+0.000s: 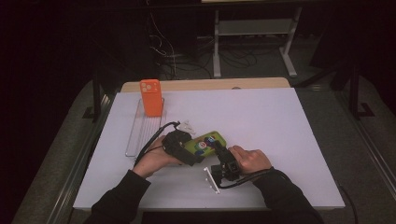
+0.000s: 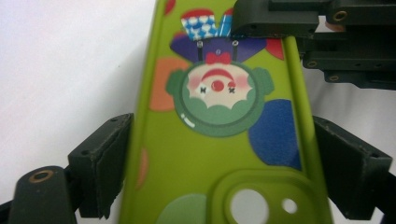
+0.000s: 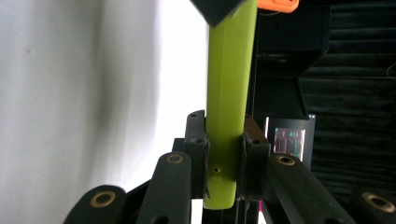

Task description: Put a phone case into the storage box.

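A green phone case with a clown picture is held just over the white table. In the left gripper view, the case runs lengthwise between the pads of my left gripper, which stand close to its long edges with a thin gap at the left pad. My left gripper is open around the case's camera end. My right gripper is shut on the case, pinching its flat faces at the other end. The right gripper comes in from the near right.
An orange phone case stands upright at the far end of a wire rack on the table's left. A small clear item lies just beyond the left hand. The white table is bare on the right; the floor beyond is dark with cables.
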A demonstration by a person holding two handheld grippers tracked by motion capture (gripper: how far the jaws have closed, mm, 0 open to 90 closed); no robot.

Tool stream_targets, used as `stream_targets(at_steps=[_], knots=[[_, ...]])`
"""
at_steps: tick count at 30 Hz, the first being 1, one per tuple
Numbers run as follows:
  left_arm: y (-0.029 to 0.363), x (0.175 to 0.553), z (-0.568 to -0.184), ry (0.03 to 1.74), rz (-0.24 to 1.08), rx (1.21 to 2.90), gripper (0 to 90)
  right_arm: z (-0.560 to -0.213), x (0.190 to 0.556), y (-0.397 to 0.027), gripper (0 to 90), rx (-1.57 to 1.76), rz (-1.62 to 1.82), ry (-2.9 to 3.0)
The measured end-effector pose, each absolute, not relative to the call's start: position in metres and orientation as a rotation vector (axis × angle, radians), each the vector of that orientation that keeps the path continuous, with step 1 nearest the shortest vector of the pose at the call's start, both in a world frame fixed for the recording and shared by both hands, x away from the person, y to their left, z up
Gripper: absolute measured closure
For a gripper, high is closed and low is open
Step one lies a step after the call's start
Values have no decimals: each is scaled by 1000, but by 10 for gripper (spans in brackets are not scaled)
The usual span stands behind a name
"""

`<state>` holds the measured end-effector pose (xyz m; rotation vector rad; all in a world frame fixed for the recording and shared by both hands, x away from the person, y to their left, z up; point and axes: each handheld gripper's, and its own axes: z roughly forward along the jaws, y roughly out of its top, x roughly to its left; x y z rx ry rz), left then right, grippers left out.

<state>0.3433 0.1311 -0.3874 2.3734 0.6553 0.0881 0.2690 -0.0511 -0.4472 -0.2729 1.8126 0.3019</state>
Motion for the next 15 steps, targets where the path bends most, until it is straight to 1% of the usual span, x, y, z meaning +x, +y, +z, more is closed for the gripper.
stream_targets(at_steps=[2,6,7,8,11,13,14,15], knots=[[132,343,-386,654,79,2366,86,-447,270,-52,756,-260,300,1824],[135,343,-385,637,81,2358,42,-445,273,-57,756,-221,310,1840],[135,343,-385,651,78,2329,36,-444,275,-58,756,-196,325,1852],[136,344,-384,632,72,2349,32,-443,276,-59,756,-184,328,1846],[138,344,-383,634,88,2333,18,-441,279,-64,756,-136,349,1862],[138,344,-383,650,73,2321,0,-438,281,-68,756,-114,348,1892],[140,345,-382,628,85,2344,0,-438,282,-69,756,-90,361,1904],[139,344,-383,652,87,2317,0,-439,282,-70,756,-55,369,1924]])
